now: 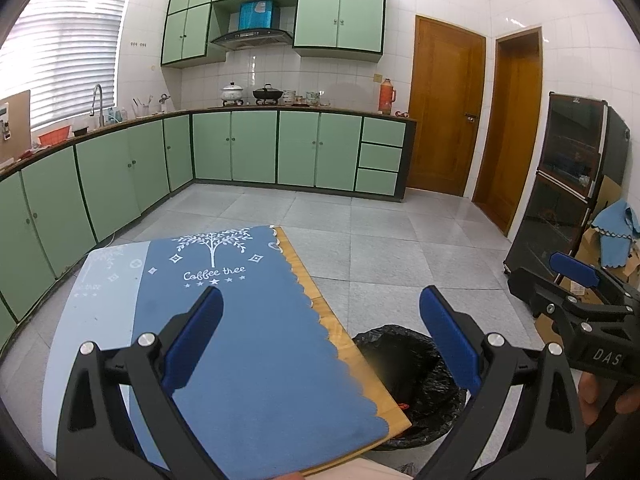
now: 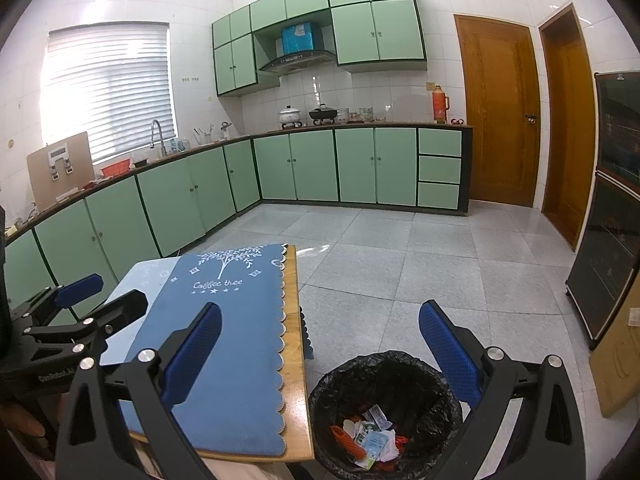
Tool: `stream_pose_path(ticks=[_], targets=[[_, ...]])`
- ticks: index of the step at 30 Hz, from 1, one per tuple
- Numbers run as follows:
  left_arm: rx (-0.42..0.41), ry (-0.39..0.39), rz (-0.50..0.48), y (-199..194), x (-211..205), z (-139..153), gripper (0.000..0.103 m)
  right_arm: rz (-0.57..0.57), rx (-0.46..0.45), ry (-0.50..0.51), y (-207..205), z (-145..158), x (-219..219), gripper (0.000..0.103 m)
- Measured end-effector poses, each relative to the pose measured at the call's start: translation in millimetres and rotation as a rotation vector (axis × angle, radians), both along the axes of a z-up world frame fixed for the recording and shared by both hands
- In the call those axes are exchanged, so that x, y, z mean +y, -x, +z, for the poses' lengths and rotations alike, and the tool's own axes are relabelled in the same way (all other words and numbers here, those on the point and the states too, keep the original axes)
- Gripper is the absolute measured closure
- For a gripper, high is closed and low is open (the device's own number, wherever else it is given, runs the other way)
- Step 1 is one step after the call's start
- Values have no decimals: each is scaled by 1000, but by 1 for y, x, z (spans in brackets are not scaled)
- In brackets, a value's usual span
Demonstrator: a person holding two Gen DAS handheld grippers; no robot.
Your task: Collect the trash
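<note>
A black-lined trash bin [image 2: 384,412] stands on the floor right of the table; it also shows in the left wrist view [image 1: 412,376]. Inside lie crumpled wrappers and paper scraps [image 2: 370,440], white, orange and pale blue. My left gripper [image 1: 320,344] is open and empty above the blue table mat [image 1: 248,320]. My right gripper [image 2: 320,356] is open and empty, between the table edge and the bin, above both. Each gripper shows in the other's view, the right one [image 1: 576,280] and the left one [image 2: 80,292].
A wooden table [image 2: 294,360] carries a blue "Coffee tree" mat [image 2: 228,340]. Green cabinets line the left and far walls. Two wooden doors [image 2: 500,112] stand at the far right. A dark glass cabinet [image 2: 612,208] and cardboard boxes [image 1: 604,256] stand at right.
</note>
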State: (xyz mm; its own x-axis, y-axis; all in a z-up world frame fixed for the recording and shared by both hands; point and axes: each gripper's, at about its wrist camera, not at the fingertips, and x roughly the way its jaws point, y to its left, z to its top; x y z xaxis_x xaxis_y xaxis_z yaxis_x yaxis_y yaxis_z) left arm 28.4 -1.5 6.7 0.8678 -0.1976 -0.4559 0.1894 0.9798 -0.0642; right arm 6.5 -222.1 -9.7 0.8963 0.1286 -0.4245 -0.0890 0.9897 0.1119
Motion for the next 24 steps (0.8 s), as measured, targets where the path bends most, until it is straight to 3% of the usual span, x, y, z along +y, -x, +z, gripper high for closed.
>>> stream_pose_path(ticks=[24], targets=[[2,0,6,1,3,0,7,2,3,-1,-2,0,1,6]])
